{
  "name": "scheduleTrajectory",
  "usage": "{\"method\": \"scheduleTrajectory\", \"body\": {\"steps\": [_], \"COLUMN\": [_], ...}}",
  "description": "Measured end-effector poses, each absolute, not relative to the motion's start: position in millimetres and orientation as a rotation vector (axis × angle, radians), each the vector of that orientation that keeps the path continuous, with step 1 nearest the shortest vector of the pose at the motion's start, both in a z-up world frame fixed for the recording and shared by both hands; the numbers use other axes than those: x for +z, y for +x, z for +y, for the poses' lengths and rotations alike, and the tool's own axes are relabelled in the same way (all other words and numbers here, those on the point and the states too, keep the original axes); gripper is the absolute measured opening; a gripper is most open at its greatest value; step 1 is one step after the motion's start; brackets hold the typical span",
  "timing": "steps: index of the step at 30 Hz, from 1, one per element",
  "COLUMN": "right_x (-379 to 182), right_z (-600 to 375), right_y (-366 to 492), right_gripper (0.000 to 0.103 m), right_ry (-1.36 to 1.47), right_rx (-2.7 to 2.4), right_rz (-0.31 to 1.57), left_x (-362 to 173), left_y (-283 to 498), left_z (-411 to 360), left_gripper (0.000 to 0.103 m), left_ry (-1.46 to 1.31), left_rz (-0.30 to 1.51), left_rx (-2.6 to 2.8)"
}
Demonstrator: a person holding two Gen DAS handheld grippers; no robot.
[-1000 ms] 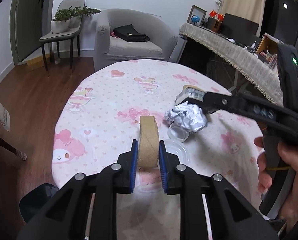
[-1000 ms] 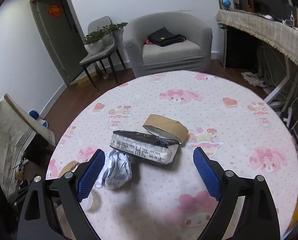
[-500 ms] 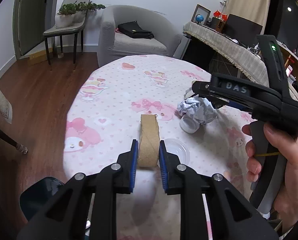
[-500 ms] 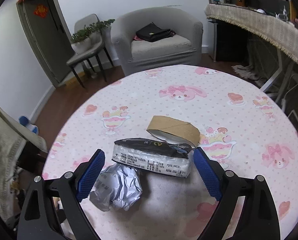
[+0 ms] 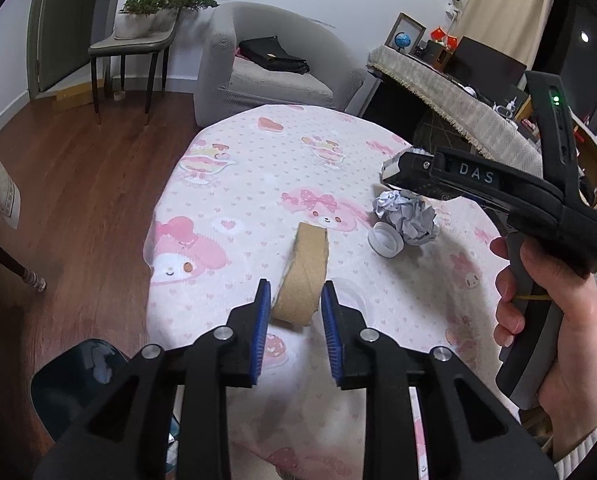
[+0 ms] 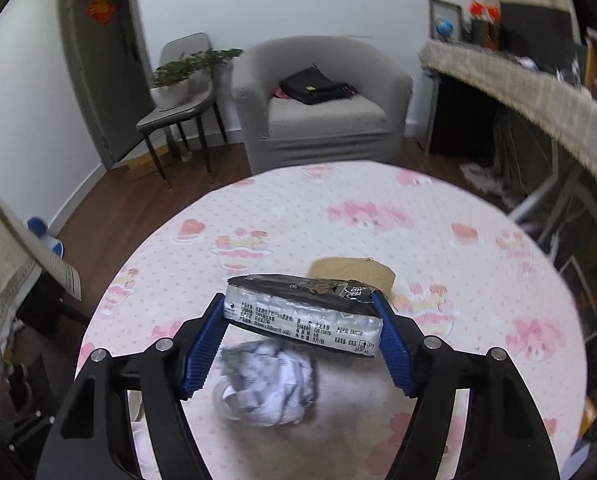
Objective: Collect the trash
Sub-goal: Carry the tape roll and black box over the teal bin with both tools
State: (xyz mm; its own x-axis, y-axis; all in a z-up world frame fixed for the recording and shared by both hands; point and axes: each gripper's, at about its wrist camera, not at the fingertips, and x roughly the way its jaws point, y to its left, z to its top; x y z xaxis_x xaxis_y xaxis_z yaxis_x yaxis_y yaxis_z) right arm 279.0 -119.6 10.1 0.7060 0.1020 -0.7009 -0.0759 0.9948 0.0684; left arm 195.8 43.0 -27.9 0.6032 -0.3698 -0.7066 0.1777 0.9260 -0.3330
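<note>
My left gripper (image 5: 294, 300) holds a flattened brown cardboard tube (image 5: 304, 276) above the near edge of the pink table (image 5: 258, 184). Its jaws are opening a little; the tube leans between the pads, which still touch it. My right gripper (image 6: 300, 312) is closing on a black-and-white tissue packet (image 6: 302, 316), with a pad against each end of it. In the left wrist view the packet (image 5: 394, 168) hangs above the table. A crumpled paper ball (image 6: 270, 384) lies under it, beside a white cap (image 5: 385, 240).
A folded brown cardboard piece (image 6: 352, 274) lies behind the packet. A clear plastic lid (image 5: 350, 296) sits near the tube. A dark blue bin (image 5: 78, 376) stands on the floor at the lower left. A grey armchair (image 5: 270, 72) is beyond the table. A hand (image 5: 546, 320) grips the right tool.
The right jaws came in from wide apart onto the packet's ends. The left jaws parted slightly and the tube tilted. The left view has shifted toward the table's left edge.
</note>
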Motion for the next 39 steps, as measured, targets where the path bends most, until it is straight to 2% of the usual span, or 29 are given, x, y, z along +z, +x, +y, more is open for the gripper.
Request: {"method": "scheduleTrajectory", "body": {"steps": [25, 39], "right_x": [41, 52], "right_z": [-64, -10], "right_y": [256, 230], "right_gripper": [0.070, 0.070], "right_ry": [0.022, 0.045], "right_rx": [0.298, 0.506], "right_rz": [0.718, 0.717], "left_x": [-9, 8], "left_y": [171, 133], "left_z": [66, 133], "left_gripper": [0.022, 0.022], "left_ry": [-0.207, -0.219], "left_rz": [0.794, 0.733], "left_rx": [-0.292, -0.144]}}
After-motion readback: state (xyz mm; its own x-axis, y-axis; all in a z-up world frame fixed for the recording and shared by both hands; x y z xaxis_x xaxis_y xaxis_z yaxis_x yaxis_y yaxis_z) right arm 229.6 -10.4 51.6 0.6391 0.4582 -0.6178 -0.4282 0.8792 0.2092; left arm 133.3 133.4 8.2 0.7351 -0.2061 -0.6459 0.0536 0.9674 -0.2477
